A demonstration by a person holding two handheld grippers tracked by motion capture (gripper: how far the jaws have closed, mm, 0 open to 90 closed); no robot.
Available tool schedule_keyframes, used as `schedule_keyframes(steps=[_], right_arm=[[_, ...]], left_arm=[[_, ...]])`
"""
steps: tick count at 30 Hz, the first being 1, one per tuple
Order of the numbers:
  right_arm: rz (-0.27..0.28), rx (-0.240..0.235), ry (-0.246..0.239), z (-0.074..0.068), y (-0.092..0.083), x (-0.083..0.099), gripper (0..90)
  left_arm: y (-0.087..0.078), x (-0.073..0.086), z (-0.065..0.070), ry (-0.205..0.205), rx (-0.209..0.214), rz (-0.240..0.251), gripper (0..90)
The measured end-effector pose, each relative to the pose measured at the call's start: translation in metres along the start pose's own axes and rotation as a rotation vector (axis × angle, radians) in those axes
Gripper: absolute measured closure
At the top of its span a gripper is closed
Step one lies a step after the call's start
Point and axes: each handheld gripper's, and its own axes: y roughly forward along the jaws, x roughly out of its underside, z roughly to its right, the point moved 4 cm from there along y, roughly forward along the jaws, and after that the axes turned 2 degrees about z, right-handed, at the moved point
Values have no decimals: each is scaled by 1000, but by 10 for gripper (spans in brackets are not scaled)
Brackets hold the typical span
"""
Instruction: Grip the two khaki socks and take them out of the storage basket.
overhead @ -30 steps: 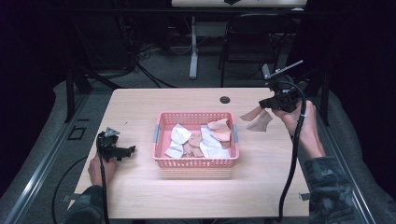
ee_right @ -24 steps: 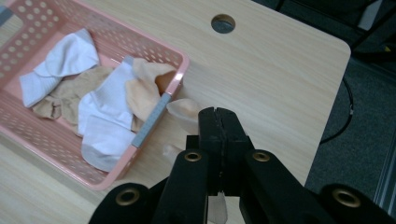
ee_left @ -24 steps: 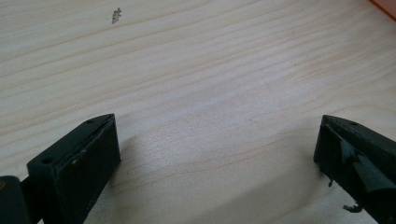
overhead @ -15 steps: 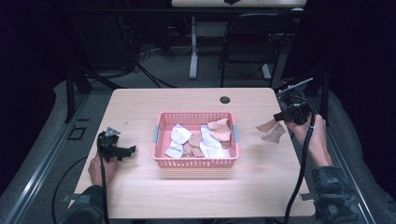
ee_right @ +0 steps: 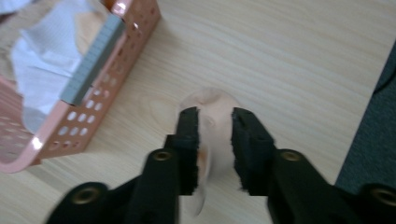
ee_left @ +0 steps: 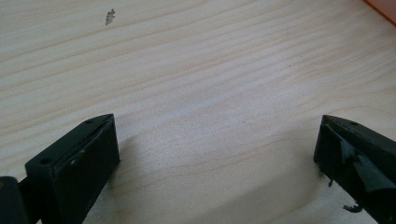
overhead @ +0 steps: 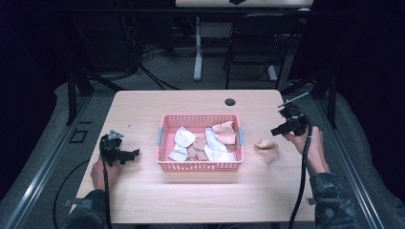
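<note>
A pink plastic basket (overhead: 199,166) sits mid-table, holding several white cloths (overhead: 184,138) and peach cloths (overhead: 223,128). My right gripper (overhead: 274,131) is low over the table to the basket's right. A peach cloth (overhead: 265,149) hangs from it down to the tabletop. In the right gripper view the jaws (ee_right: 215,116) stand nearly together with that peach cloth (ee_right: 210,100) pinched between them, and the basket wall (ee_right: 88,126) is at the left. My left gripper (overhead: 133,153) rests left of the basket, open and empty (ee_left: 217,140) over bare wood.
A black round grommet (overhead: 230,102) sits near the table's far edge. A dark chair (overhead: 253,38) and a table leg stand behind the table. The table's right edge (ee_right: 359,116) runs close to my right gripper. Bare wood (overhead: 191,200) lies in front of the basket.
My right gripper has carried the peach cloth from beside the basket out to the right and down toward the tabletop. The left gripper has not moved.
</note>
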Motion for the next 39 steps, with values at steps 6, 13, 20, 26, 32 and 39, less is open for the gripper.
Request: schedule_keyframes(steps=[6,13,20,26,32,39], right_arm=[[114,-118,-57,-22,-14,-16,274],[146,-198,-134,-68,-10,-39,189],[116,-272,-175,-103,8,-61,173],[43,-268,-174,-117,29,-71,103],[-6,-259,-179,-125,45,-76,142],[-63,-226,-145,-129,73,-80,262]], left_arm=[[0,0,0,2,3,1,0],[0,0,0,2,3,1,0],[0,0,0,3,3,1,0],[0,0,0,2,4,0,0],[0,0,1,0,4,1,0],[1,0,1,-1,5,1,0]])
